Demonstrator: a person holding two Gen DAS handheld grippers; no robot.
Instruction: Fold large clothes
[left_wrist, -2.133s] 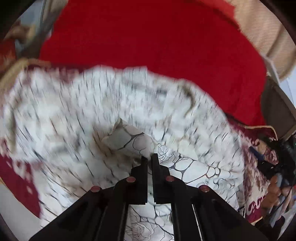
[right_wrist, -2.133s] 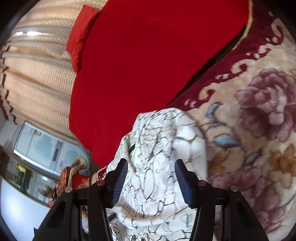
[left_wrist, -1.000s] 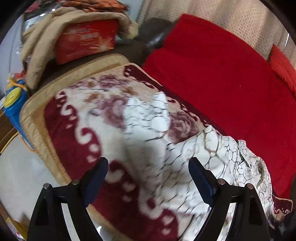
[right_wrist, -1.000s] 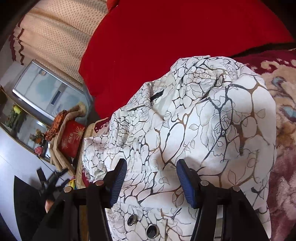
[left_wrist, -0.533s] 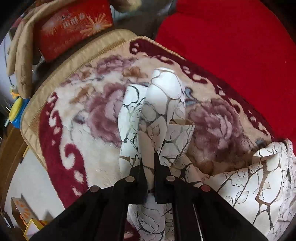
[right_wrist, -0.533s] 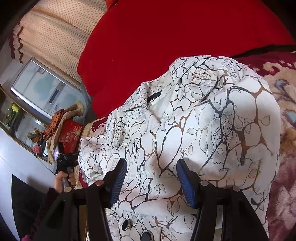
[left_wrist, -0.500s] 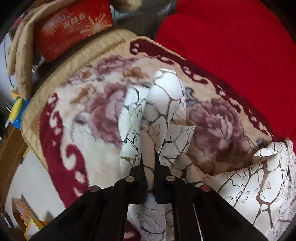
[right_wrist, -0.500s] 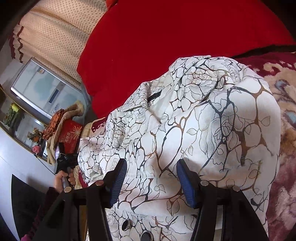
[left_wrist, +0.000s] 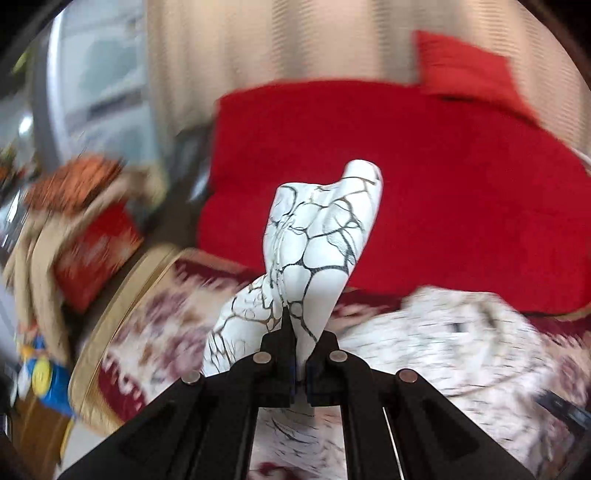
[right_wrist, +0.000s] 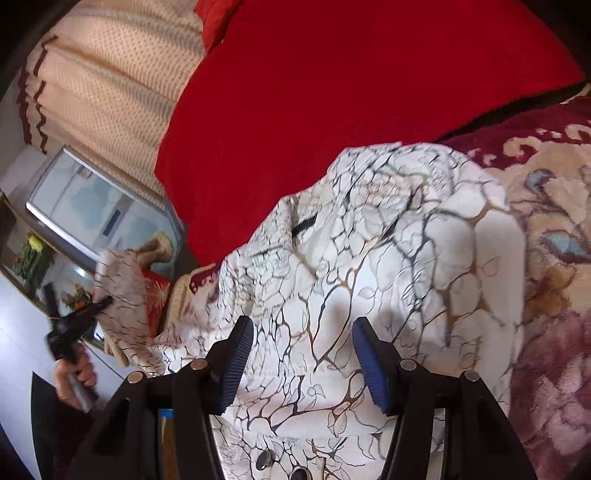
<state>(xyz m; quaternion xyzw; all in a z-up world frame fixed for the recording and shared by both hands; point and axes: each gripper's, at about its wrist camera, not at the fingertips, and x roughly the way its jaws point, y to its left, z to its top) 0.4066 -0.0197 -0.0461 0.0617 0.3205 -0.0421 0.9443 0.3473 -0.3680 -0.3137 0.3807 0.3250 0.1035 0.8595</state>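
A large white garment (right_wrist: 388, 258) with a black and gold crackle print lies bunched on a floral blanket (right_wrist: 554, 295). My left gripper (left_wrist: 301, 343) is shut on a sleeve end (left_wrist: 317, 236) of this garment and holds it up in the air, with the rest of the garment (left_wrist: 461, 343) below and to the right. The left gripper with the lifted sleeve also shows in the right wrist view (right_wrist: 79, 325) at far left. My right gripper (right_wrist: 301, 354) is open, its blue pads (right_wrist: 238, 354) hovering close over the garment's body near its snap buttons (right_wrist: 264, 461).
A red sofa cover (right_wrist: 351, 92) lies behind the blanket, with a red cushion (left_wrist: 465, 70) and beige curtains (right_wrist: 110, 85) beyond. A red box under a tan cloth (left_wrist: 92, 240) stands at the left. A blue and yellow item (left_wrist: 48, 380) sits by the blanket's left edge.
My left gripper, shut on the sleeve, has lifted it off the blanket and swung upward; its view is blurred with motion. My right gripper has stayed open over the garment.
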